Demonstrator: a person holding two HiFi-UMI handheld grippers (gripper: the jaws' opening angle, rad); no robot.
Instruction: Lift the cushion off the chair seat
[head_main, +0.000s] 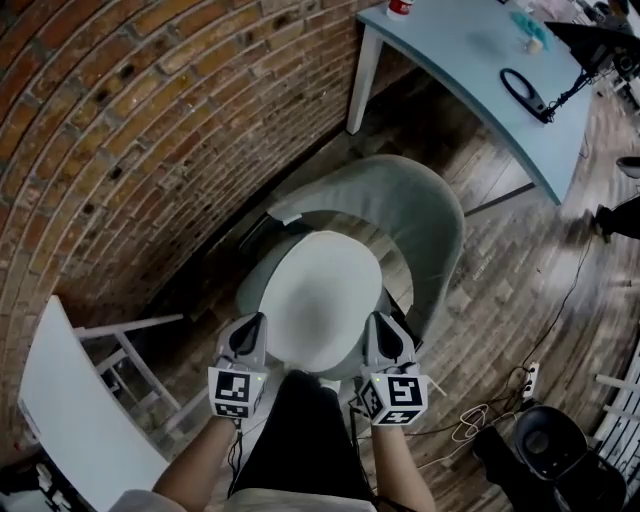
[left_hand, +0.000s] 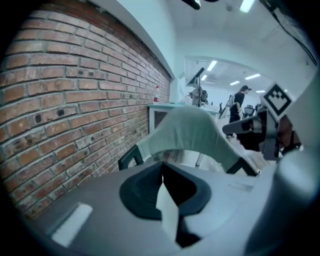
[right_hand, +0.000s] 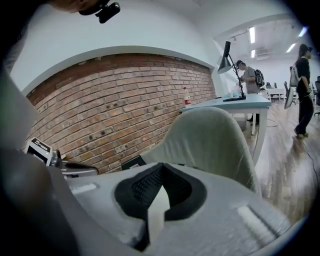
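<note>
A round white cushion (head_main: 320, 295) lies on the seat of a grey-green shell chair (head_main: 425, 215). My left gripper (head_main: 249, 324) sits at the cushion's front left edge and my right gripper (head_main: 379, 324) at its front right edge, both low beside the seat. In each gripper view the jaws stand together. The left gripper (left_hand: 162, 174) and the right gripper (right_hand: 162, 176) both point at the chair back (left_hand: 192, 131) (right_hand: 215, 140). I see nothing clearly held between them. The jaws hide the cushion in both gripper views.
A brick wall (head_main: 150, 120) runs close behind and left of the chair. A pale blue table (head_main: 470, 70) stands beyond it, with a bottle (right_hand: 187, 96) on it. A white rack (head_main: 70, 400) is at the lower left. Cables and a power strip (head_main: 527, 381) lie on the wooden floor. People stand far off.
</note>
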